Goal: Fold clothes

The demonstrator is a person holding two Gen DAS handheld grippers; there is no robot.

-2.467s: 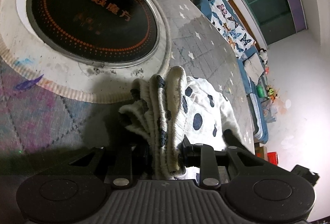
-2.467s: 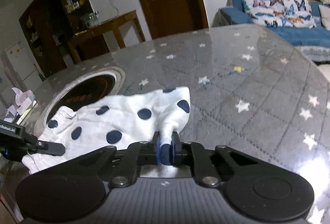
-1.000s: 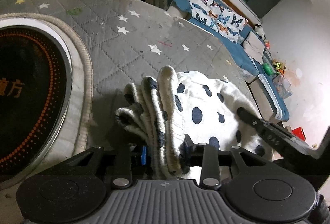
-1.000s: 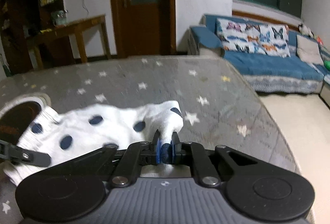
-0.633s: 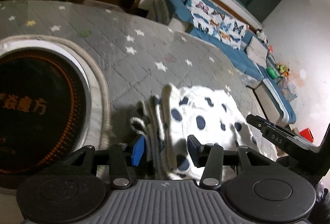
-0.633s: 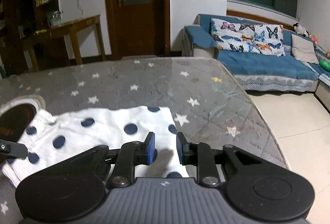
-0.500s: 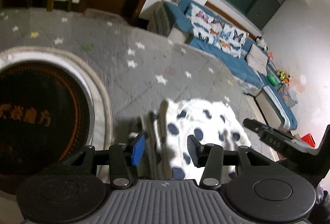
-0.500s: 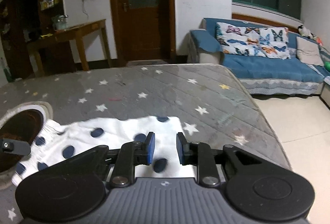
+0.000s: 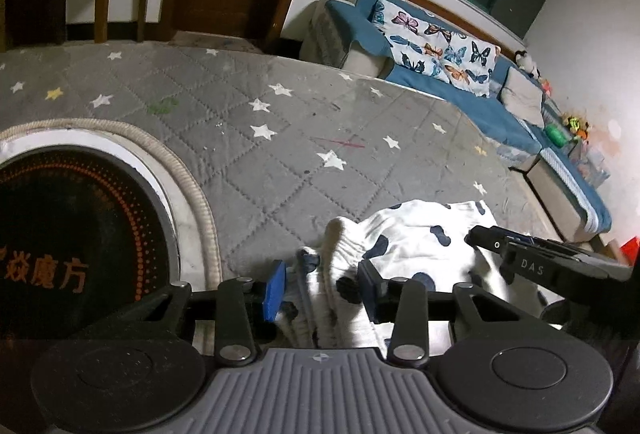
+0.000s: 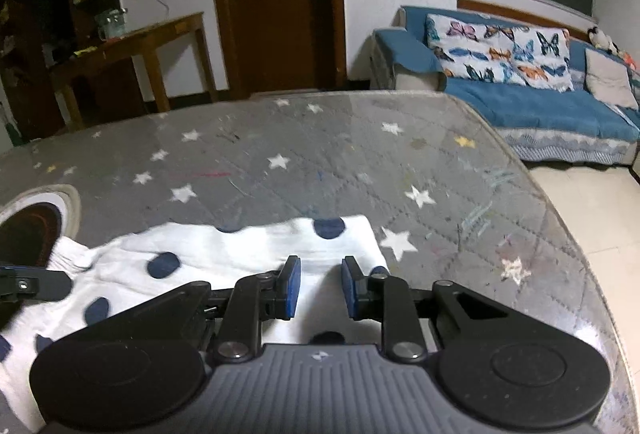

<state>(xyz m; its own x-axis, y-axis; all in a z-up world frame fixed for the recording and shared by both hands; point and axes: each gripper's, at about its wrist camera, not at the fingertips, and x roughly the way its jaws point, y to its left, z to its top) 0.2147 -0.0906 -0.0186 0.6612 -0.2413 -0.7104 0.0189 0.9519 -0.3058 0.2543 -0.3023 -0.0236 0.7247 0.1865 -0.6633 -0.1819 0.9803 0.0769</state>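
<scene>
A white garment with dark blue dots (image 9: 416, 246) lies on the grey star-quilted table cover (image 9: 280, 162). Its bunched elastic waistband sits between the jaws of my left gripper (image 9: 322, 288). Those jaws are closing, and the blue pads do not clearly press the cloth. In the right wrist view the garment (image 10: 224, 254) lies spread flat. My right gripper (image 10: 320, 288) hovers open over its near right corner with nothing pinched. The right gripper's finger (image 9: 540, 262) also shows in the left wrist view, above the cloth's far end.
A round black induction hob (image 9: 72, 234) with a white rim is set into the table left of the garment. The table's curved edge (image 10: 560, 226) falls off to the right. Beyond it stand a blue sofa (image 10: 540, 106) and a wooden side table (image 10: 140, 38).
The right jaws have opened and let the dotted corner drop flat. The left jaws have opened off the bunched waistband, then narrowed again. Both views have tilted up and drawn back.
</scene>
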